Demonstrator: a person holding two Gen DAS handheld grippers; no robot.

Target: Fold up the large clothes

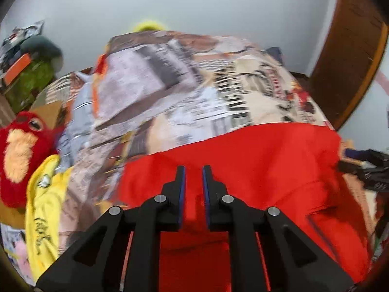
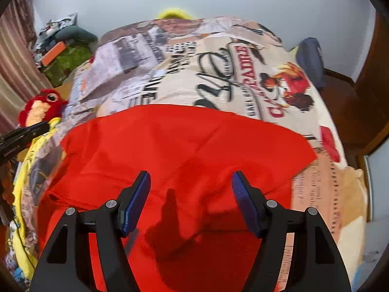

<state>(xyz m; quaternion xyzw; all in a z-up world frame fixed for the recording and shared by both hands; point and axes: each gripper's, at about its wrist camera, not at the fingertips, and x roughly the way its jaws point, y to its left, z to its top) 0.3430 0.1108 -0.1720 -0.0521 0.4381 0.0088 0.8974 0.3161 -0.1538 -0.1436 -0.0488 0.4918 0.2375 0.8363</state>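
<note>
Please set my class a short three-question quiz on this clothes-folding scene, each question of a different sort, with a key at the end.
1. Multiple choice: what colour is the garment spread on the patterned bed cover? A red, B blue, C green.
2. True or false: the right gripper has its jaws clamped on the garment.
3. Short answer: in the left wrist view, what sits just above the yellow cloth at the left edge?

Key
1. A.
2. False: the jaws stand wide apart with nothing between them.
3. A red plush toy.
</note>
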